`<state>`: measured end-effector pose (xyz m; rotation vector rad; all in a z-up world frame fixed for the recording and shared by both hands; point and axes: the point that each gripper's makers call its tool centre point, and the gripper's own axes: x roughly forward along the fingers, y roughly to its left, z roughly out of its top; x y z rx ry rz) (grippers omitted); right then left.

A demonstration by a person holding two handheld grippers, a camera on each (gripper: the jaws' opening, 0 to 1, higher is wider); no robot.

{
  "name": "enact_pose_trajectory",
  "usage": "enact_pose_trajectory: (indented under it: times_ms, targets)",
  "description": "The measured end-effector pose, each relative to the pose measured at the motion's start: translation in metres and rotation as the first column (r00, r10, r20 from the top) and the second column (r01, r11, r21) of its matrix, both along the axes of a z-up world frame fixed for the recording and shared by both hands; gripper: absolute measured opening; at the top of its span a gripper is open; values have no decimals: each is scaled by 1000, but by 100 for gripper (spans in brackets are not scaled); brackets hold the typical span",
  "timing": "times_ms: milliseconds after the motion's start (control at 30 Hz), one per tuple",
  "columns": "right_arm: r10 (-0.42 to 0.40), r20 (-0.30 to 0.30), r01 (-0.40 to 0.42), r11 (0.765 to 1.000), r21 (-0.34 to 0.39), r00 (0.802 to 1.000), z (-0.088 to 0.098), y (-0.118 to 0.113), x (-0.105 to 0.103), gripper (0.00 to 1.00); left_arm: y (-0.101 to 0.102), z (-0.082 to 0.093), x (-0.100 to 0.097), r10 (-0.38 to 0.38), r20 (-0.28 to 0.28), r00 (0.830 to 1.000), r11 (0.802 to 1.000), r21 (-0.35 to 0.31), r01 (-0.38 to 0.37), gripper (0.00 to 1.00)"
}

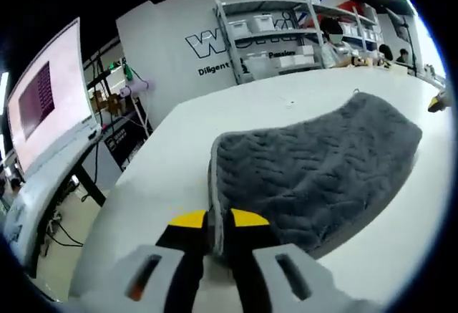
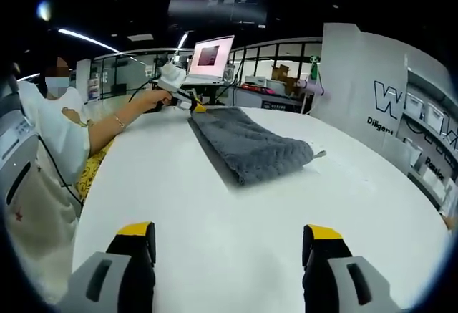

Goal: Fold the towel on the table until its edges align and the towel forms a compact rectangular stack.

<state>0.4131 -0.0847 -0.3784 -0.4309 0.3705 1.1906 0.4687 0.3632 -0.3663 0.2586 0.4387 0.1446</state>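
Lying folded on the white worktop [image 1: 179, 148], the grey towel [image 1: 315, 177] forms a thick rectangular pad with a wavy quilted texture. In the left gripper view, the left tongs [image 1: 218, 221] are pinched on the towel's near corner — the yellow-tipped jaws press together with the piped edge between them. In the right gripper view, the right tongs [image 2: 232, 238] hover above bare worktop [image 2: 215, 213] with jaws spread wide, holding nothing, well apart from the towel [image 2: 247, 145]. That view also shows the left tongs [image 2: 195, 105] at the towel's far corner, carried by the person's hand [image 2: 154, 98]. A lit monitor [image 2: 211, 56] stands beyond the worktop — storage shelves [image 1: 286, 30] line the wall behind it.
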Motion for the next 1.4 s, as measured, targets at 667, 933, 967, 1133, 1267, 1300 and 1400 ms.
enact_pose_trajectory:
  times_ms: [667, 933, 967, 1133, 1267, 1300, 1400]
  targets:
    - [-19, -28, 18, 1000, -3, 999, -5, -1, 2, 91, -91, 56, -43, -295, 61, 953, 953, -53, 299, 74]
    - [-26, -36, 26, 1000, -1, 999, -6, -2, 3, 91, -108, 49, -61, -342, 44, 939, 936, -75, 344, 84]
    - [-27, -36, 27, 1000, 0, 999, -6, -2, 3, 92, -110, 47, -64, -347, 37, 937, 934, -74, 349, 86]
    - [-49, -54, 49, 999, 13, 997, -5, -3, 7, 99, -122, 44, -75, -396, 46, 917, 912, -101, 398, 88]
    - [-53, -51, 54, 998, 14, 997, -5, -4, 10, 99, -130, 43, -82, -423, 44, 905, 899, -106, 425, 92]
    - [-53, -51, 54, 998, 15, 997, -4, -4, 10, 99, -132, 43, -84, -431, 48, 901, 894, -108, 434, 94]
    - [-58, -58, 59, 998, 15, 997, -6, -4, 11, 99, -140, 42, -88, -461, 58, 886, 877, -124, 464, 97]
